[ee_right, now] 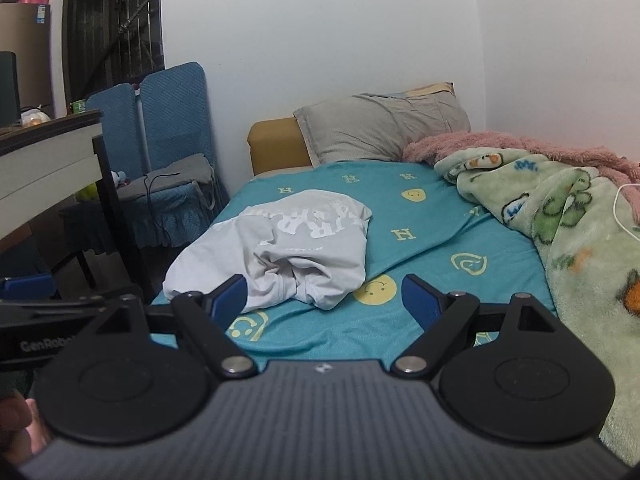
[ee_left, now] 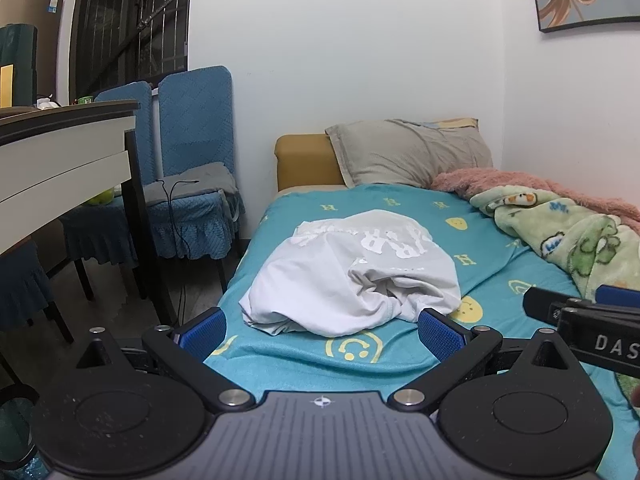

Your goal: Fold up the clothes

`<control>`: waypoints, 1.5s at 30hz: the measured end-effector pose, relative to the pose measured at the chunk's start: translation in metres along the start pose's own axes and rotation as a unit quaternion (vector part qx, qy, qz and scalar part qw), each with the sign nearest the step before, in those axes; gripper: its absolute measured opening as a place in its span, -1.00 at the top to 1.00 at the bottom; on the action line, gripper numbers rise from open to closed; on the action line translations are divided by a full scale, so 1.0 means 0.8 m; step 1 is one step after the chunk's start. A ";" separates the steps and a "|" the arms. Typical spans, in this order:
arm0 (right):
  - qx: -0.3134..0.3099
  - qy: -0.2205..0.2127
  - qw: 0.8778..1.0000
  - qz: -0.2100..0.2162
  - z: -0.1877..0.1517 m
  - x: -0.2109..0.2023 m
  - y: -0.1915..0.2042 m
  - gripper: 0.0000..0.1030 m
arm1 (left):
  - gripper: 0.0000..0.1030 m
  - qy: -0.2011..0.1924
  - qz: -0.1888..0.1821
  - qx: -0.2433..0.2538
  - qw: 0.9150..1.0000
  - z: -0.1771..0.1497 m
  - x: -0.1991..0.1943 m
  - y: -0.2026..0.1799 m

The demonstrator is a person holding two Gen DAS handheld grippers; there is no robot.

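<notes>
A crumpled white T-shirt (ee_left: 352, 276) with pale lettering lies bunched on the teal bed sheet (ee_left: 304, 360). My left gripper (ee_left: 322, 330) hovers just short of the shirt's near edge, blue pads wide apart and nothing between them. In the right wrist view the same T-shirt (ee_right: 280, 248) sits ahead and to the left on the teal bed sheet (ee_right: 432, 240). My right gripper (ee_right: 324, 300) stands open over the sheet, its left pad close to the shirt's near hem and not pressing it. Each gripper's body shows at the edge of the other's view.
A green cartoon blanket (ee_right: 568, 232) and a pink fleece (ee_left: 520, 184) are heaped along the wall side of the bed. A grey pillow (ee_left: 408, 152) leans at the head. Left of the bed stand blue-covered chairs (ee_left: 192, 168) and a white desk (ee_left: 60, 168).
</notes>
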State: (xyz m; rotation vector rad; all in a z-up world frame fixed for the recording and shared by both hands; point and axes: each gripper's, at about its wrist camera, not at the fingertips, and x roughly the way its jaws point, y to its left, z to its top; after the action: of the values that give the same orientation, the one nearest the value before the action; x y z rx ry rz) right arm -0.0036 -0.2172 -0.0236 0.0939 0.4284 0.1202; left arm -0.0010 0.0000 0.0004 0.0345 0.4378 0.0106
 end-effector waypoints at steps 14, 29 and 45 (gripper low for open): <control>-0.003 -0.015 1.000 0.000 -0.005 -0.014 0.003 -0.66 | -0.99 -0.005 0.001 0.001 1.000 -0.003 -0.017 0.001; -0.004 -0.011 1.000 -0.004 -0.005 -0.014 0.004 -0.66 | -0.99 -0.008 0.002 -0.002 1.000 -0.003 -0.019 0.005; 0.006 0.013 0.999 -0.043 -0.005 -0.008 -0.003 -0.66 | -0.99 0.017 -0.024 0.018 0.999 -0.012 -0.003 0.000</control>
State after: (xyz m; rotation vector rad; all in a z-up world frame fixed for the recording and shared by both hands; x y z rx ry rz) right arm -0.0110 -0.2203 -0.0249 0.0852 0.4590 0.0345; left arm -0.0072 0.0002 -0.0074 0.0601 0.4719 -0.0435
